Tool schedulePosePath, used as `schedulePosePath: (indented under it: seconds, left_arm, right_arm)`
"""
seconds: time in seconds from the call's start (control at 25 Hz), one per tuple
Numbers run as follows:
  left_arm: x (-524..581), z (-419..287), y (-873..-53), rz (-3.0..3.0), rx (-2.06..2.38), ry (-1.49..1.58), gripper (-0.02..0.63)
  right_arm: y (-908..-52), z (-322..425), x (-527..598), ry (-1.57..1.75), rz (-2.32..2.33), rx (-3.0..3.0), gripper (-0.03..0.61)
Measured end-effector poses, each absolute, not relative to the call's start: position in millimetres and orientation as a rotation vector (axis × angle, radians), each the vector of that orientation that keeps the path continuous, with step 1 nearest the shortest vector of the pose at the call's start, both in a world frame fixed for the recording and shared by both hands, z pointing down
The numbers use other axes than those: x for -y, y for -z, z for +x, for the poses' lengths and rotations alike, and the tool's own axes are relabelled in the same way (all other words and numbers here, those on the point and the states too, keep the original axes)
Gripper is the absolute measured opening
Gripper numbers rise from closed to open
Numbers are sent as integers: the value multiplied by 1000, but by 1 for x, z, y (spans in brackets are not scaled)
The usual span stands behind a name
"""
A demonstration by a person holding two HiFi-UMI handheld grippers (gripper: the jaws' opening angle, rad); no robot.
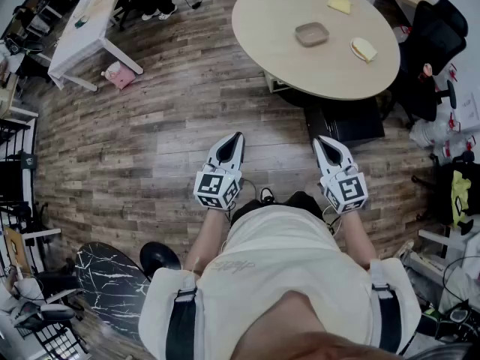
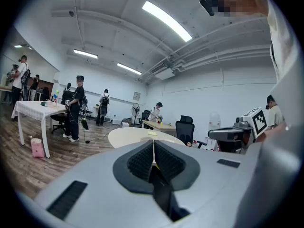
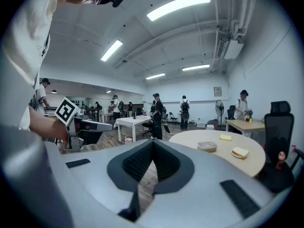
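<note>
1. Grey container (image 1: 311, 34) sits near the middle of the round table (image 1: 277, 51). The bread (image 1: 364, 49) lies close to the table's right edge and the yellow pad (image 1: 339, 4) toward its far edge. All three are apart from each other and spaced out, probably so each can be gripped alone.
2. Right tool (image 1: 318, 139) has its jaws closed tip to tip with nothing between them. It is well short of the table's near edge. The right gripper view looks across to the container (image 3: 207, 147) and bread (image 3: 240, 152).
3. Left tool (image 1: 238, 136) has its pads pressed together (image 2: 153, 148) and is empty.
4. Both tools are held level, side by side, in front of the person's body. It looks like an idle carry, since nothing is in reach.
5. Around them: plank floor (image 1: 172, 133), black office chair (image 1: 439, 32) beside the table's right edge, white table (image 1: 82, 32) far left with a pink thing (image 1: 118, 74) beside its leg.
</note>
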State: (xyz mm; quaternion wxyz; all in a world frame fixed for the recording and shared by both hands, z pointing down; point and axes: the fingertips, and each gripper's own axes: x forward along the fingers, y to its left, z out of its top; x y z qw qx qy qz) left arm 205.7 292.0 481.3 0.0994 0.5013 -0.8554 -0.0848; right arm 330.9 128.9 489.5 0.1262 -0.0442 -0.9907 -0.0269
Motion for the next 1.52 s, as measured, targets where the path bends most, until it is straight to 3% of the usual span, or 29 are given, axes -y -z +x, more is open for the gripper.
schedulePosePath:
  seconds: [0.6, 0.68, 1.12, 1.52]
  left_arm:
    - [-303, 205, -479, 1464, 2556, 232, 28]
    - [-307, 200, -481, 1419, 2574, 222, 224]
    - [-316, 180, -486, 1332, 2627, 205, 223]
    - [-262, 109, -484, 1346, 2595, 86, 222]
  right_arm:
    - [-474, 335, -137, 34, -84, 2937, 6]
    - [-472, 333, -138, 43, -93, 2939, 6]
    - [-486, 304, -134, 35, -181, 2899, 6]
    - [-502, 214, -90, 19, -240, 2916, 6]
